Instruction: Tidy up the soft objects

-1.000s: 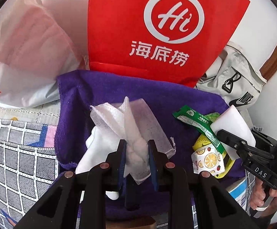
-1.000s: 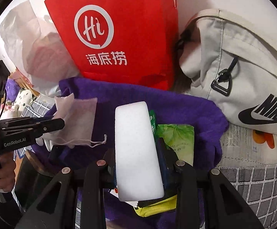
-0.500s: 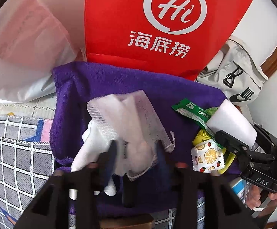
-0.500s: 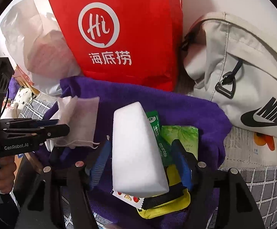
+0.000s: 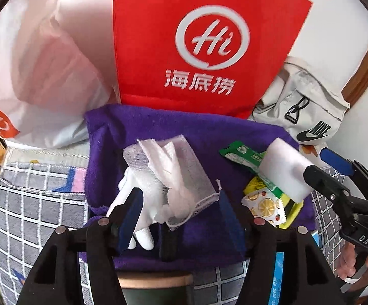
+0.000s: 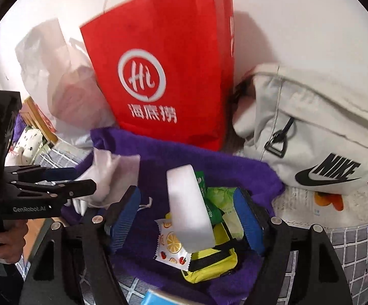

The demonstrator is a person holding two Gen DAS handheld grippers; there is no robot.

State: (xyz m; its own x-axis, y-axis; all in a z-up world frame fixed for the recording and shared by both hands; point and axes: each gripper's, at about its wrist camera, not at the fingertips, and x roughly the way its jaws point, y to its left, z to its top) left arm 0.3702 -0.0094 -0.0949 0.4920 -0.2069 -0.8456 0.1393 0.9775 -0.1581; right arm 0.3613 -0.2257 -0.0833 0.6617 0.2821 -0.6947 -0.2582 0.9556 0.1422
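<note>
A purple towel (image 5: 156, 132) (image 6: 173, 157) lies spread on the checked cloth. On its left lie a white mesh drawstring pouch (image 5: 184, 178) (image 6: 112, 172) and a white glove (image 5: 133, 198). My left gripper (image 5: 181, 203) is open around them, touching nothing. On the towel's right a white sponge block (image 6: 189, 208) (image 5: 285, 167) rests on a green sachet (image 5: 239, 152), a fruit-print packet (image 6: 171, 249) and a yellow pouch (image 6: 209, 267). My right gripper (image 6: 189, 216) is open, with its jaws on either side of the sponge.
A red paper bag (image 5: 196, 40) (image 6: 163, 71) stands behind the towel. A white plastic bag (image 5: 31, 63) lies at its left, a beige Nike bag (image 6: 310, 127) (image 5: 305, 111) at its right. A grey checked cloth (image 5: 31, 203) covers the surface.
Both grippers opened: the left let go of the mesh pouch and glove, the right let go of the sponge. Both pulled back and the items rest on the towel.
</note>
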